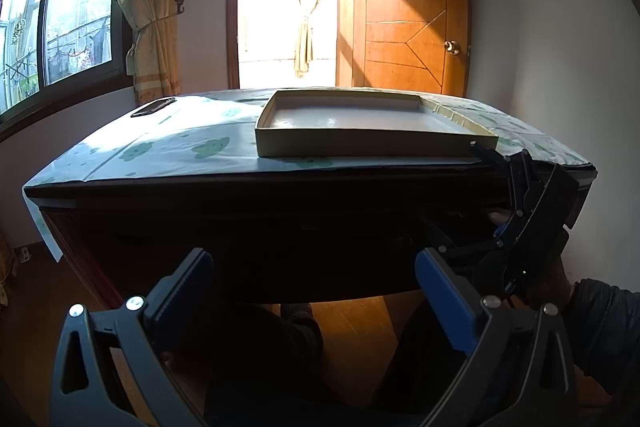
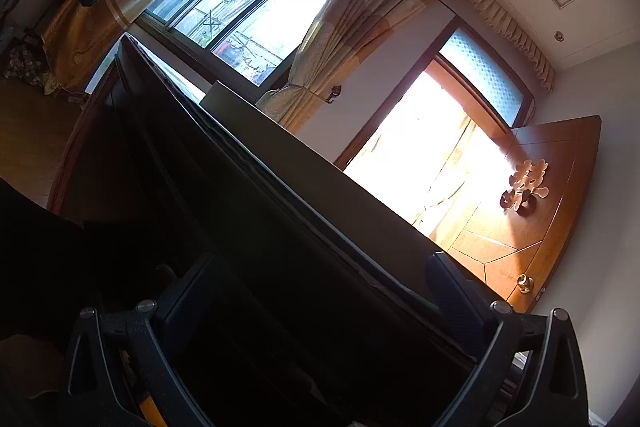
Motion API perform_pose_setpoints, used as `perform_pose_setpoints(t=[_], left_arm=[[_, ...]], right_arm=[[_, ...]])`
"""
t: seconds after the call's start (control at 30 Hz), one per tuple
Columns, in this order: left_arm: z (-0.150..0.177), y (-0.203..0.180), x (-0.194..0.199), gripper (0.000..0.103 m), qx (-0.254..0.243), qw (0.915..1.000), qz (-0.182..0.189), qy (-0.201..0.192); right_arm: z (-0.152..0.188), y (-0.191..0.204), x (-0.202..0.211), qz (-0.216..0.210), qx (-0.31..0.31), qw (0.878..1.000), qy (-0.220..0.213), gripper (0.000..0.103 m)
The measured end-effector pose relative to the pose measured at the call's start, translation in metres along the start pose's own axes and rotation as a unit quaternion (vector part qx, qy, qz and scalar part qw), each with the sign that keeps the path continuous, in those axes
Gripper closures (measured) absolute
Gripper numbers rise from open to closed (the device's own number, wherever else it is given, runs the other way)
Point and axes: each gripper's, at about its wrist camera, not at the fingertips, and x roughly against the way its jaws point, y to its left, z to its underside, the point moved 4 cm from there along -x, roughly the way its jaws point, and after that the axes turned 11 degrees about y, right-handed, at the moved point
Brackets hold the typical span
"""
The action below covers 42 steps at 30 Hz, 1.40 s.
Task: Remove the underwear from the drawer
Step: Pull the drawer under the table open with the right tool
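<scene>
We see a shallow empty box [image 1: 360, 125] on the tabletop [image 1: 168, 151], a dark phone [image 1: 153, 107] far left, tied curtains [image 1: 150, 27] by the window [image 1: 60, 27], and a wooden door [image 1: 412, 27] far right.

The left two-finger gripper with blue pads on black arms [image 1: 314, 291] is level, its jaws spread wide with nothing between them. The right black gripper [image 2: 316, 291] is rolled to one side, jaws likewise wide apart. A hand [image 1: 548, 285] in a dark padded sleeve [image 1: 608, 331] grasps its handle.
</scene>
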Motion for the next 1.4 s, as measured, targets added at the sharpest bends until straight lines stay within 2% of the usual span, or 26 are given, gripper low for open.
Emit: perform_pose_setpoints(t=[0.23, 0.37, 0.57, 1.4], left_arm=[[0.001, 0.001, -0.002, 0.0, 0.002, 1.0, 0.002, 0.003], [0.0, 0.003, -0.002, 0.0, 0.004, 1.0, 0.002, 0.002], [0.0, 0.002, -0.001, 0.0, 0.005, 1.0, 0.003, 0.001], [0.0, 0.004, -0.001, 0.0, 0.011, 0.9999, 0.005, 0.001]], right_arm=[[-0.001, 0.0, 0.012, -0.016, -0.011, 1.0, -0.001, 0.001], [0.002, 0.004, 0.008, -0.038, -0.026, 0.999, 0.021, 0.001], [-0.001, 0.002, 0.016, -0.039, -0.04, 0.998, 0.02, 0.001], [0.005, 0.007, 0.048, -0.04, -0.087, 0.993, 0.062, 0.001]])
